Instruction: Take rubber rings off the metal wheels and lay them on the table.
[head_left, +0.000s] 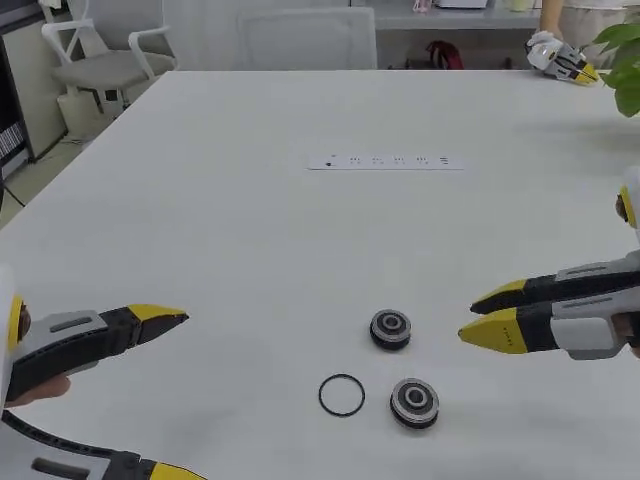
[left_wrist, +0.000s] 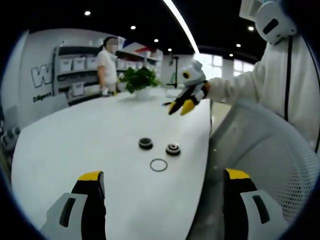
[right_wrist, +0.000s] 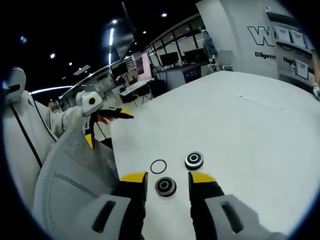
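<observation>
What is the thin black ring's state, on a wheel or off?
Off. The rubber ring lies flat on the table, touching neither the near wheel nor the far wheel.

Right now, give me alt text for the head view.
Two round metal wheels sit beside one loose black rubber ring lying flat on the white table. The yellow-tipped left gripper and right gripper hover open on either side, holding nothing.

White table (head_left: 250, 200), black rubber ring (head_left: 342, 395), grey-and-black metal wheels (head_left: 390, 329) (head_left: 414, 403)
</observation>
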